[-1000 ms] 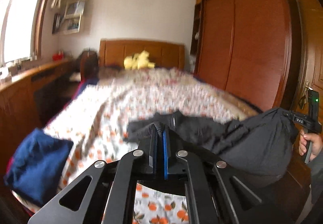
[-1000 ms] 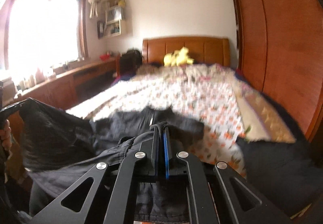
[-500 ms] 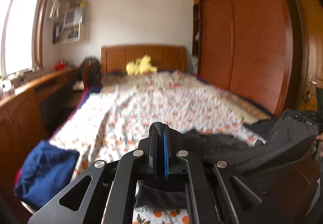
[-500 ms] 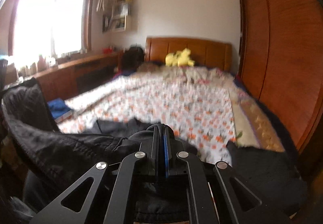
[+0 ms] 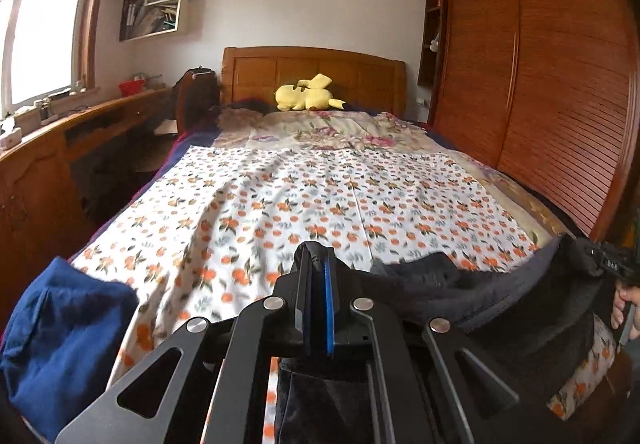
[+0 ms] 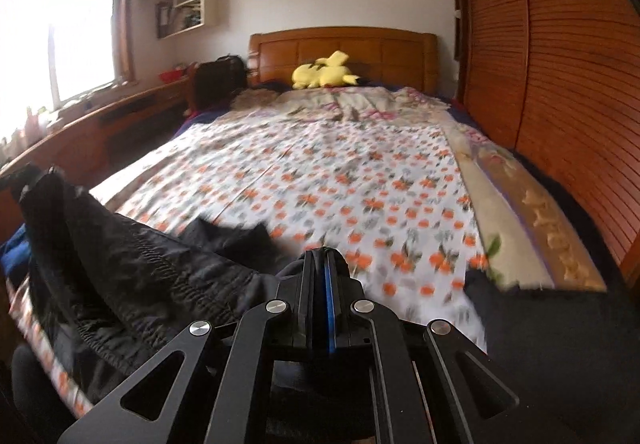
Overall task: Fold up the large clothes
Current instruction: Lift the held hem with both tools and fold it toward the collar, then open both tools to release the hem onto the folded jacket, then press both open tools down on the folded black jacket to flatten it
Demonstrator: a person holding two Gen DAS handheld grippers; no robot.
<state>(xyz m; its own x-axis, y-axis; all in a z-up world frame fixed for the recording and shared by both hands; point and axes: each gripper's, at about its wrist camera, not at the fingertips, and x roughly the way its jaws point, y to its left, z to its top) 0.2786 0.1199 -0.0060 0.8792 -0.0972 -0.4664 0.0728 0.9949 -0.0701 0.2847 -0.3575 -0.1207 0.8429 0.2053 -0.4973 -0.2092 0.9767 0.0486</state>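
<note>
A white orange-flowered bedsheet [image 5: 320, 196] covered the wooden bed beside a slatted brown wardrobe [image 5: 560, 84]. The left gripper [image 5: 318, 276] and right gripper [image 6: 320, 276], level at the foot, each pinched the dark grey garment [image 6: 140, 264] stretched between them.

Open flowered bedspread [image 5: 320, 196] ahead; blue bundle [image 5: 60, 344] left, wardrobe [image 5: 560, 84] close right.

Daylight from blown-out window [image 6: 60, 32]; fisheye-bent edges, blurred foreground.
</note>
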